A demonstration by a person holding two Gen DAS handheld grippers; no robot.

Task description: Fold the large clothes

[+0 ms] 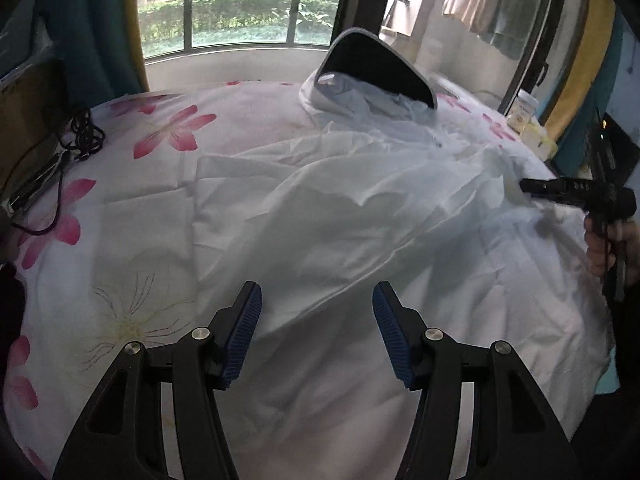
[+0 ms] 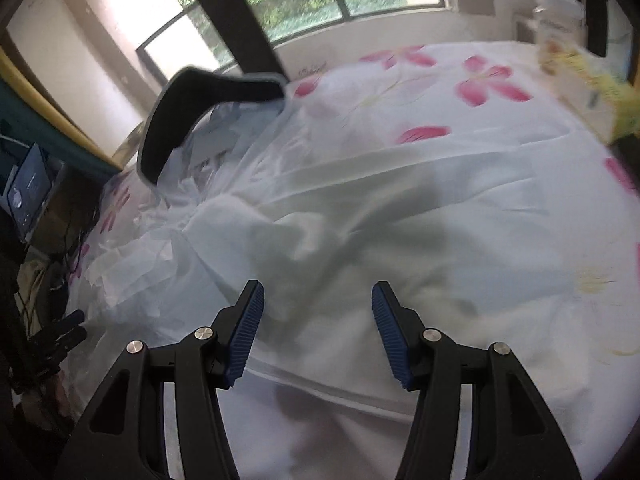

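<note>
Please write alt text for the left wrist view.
Open left tongs hover over a crumpled white cloth garment on a pink-flowered white bedsheet. A dark basket lies beyond.

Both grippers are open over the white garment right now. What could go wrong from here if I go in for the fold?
1. The white garment lies rumpled in overlapping layers, so the left gripper may pinch several layers or the floral bedsheet beneath.
2. White cloth on a pale sheet hides edges; the right gripper may miss the hem.
3. The basket of clothes sits against the garment's far end and could tip if the cloth is dragged.
</note>
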